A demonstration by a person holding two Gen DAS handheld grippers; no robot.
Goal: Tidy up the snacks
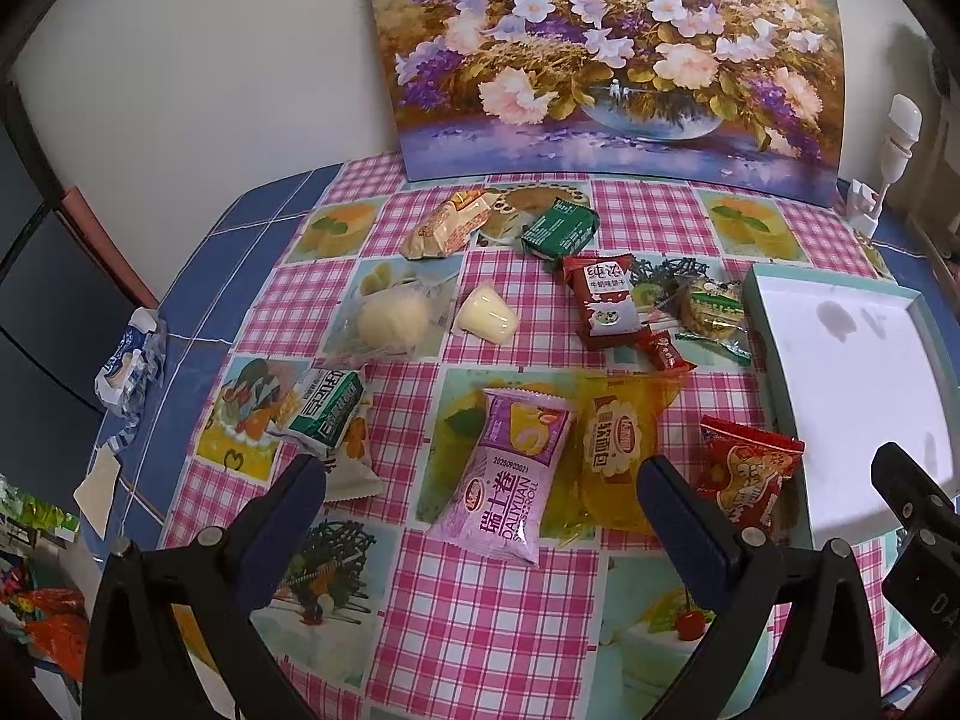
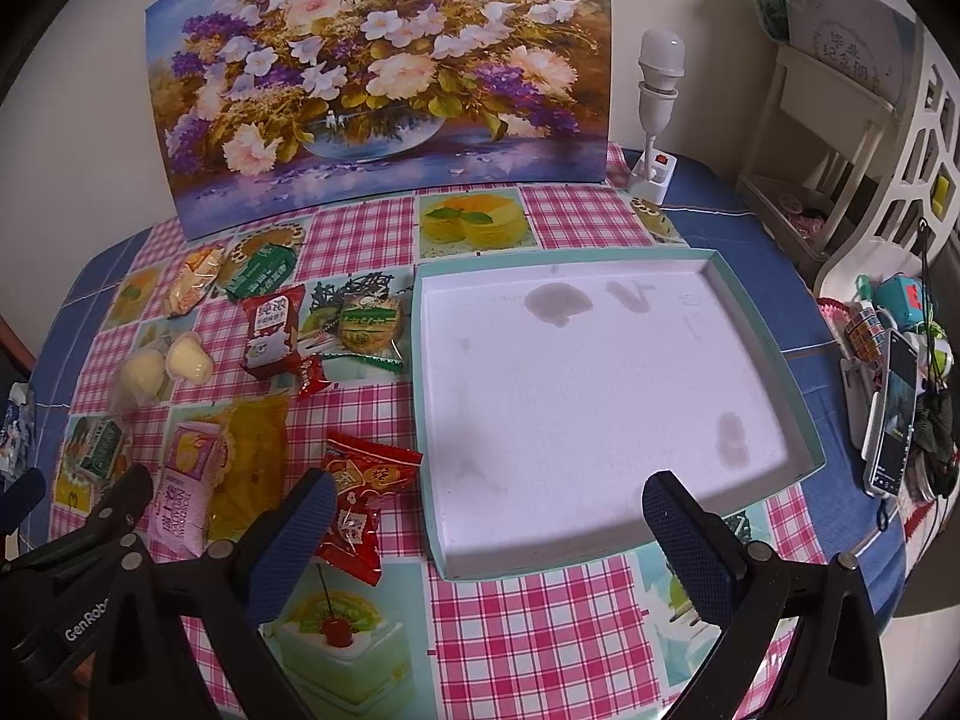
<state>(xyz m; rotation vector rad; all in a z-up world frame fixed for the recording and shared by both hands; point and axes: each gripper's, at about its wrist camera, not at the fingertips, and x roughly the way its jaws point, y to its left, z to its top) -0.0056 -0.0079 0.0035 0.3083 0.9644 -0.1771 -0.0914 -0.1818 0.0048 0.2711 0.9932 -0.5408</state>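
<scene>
pink checked tablecloth point(image 1: 498, 600), cream wall point(image 1: 210, 60)

Red packet point(image 2: 360, 504) partly hidden.

I'm seeing glossy plastic wrappers on the purple roll packet point(image 1: 510, 474) and red snack packet point(image 2: 360, 498), a shiny wipe-clean tablecloth point(image 2: 540, 630), and a matt white-lined tray point(image 2: 600, 390) looking like card.

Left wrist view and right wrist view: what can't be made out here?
- Tray: right part cut off by the left wrist frame edge.
- Red snack packet: lower left hidden behind the right hand-held gripper in its own view.
- Green carton: print too small.
</scene>
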